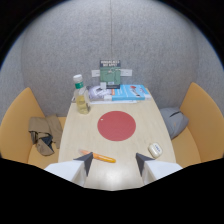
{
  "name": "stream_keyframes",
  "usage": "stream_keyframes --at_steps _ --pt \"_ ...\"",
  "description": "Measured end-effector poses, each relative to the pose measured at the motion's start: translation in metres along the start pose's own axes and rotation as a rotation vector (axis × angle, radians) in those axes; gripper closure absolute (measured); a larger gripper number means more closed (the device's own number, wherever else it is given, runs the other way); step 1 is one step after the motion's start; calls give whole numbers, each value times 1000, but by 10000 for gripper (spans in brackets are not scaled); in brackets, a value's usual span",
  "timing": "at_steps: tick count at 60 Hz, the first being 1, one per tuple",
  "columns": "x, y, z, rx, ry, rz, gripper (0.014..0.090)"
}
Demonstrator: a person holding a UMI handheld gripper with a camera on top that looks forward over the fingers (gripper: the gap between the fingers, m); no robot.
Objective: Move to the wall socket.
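Observation:
My gripper [114, 161] hangs over the near end of a pale wooden table [145, 120], open, with nothing held between its dark-tipped fingers [86, 160]. At the table's far end, against the grey felt wall [60, 55], stands a green and black sign [110, 74]. Small pale plates [95, 73] sit on the wall at either side of the sign; I cannot tell for sure that they are sockets. They are well beyond the fingers, across the whole table.
On the table lie a red round mat [116, 125], an orange pen [98, 156] just ahead of the left finger, a small white device [155, 149], a bottle of yellow liquid [80, 95], and a blue book [131, 92]. Orange seats flank the table; the left holds a beige bag [44, 132], the right a grey cushion [172, 120].

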Motion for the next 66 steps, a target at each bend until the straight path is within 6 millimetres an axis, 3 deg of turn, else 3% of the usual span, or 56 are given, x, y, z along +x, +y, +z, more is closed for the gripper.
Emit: stream_keyframes --at_steps 16,29,45,56,66 --pt "55 -19 19 28 47 7 173" --pt "86 -55 63 52 38 1 172" --pt "121 -129 143 99 -5 -42 176" --pt "141 -193 211 163 -25 -70 176" --pt "147 -252 276 224 -51 -81 176"
